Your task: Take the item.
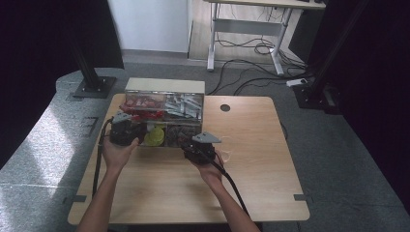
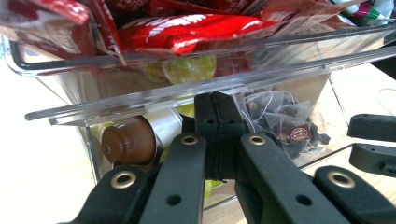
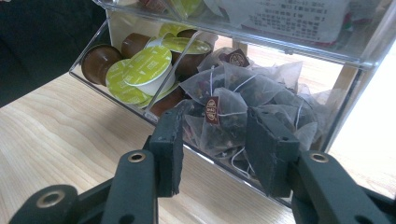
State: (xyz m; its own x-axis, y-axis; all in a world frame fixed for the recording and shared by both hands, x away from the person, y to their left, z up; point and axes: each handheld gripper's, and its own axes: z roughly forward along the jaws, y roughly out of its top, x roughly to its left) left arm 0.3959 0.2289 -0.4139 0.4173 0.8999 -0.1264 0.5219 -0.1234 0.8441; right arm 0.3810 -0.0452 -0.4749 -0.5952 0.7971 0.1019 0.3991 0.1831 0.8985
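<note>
Tea bag (image 3: 215, 122) btwn right fingers (image 3: 169, 144)

Clear pyramid tea bags (image 3: 243, 100) with dark leaves, piled in organizer's (image 1: 164, 104) open lower right compartment, tags showing.

A: What's the surface?
B: Light wooden table (image 1: 251, 174), round cable hole (image 1: 225, 108) near the far edge.
A: What's on it?
B: Clear plastic organizer (image 1: 164, 104) at the far left, touching the tabletop.
</note>
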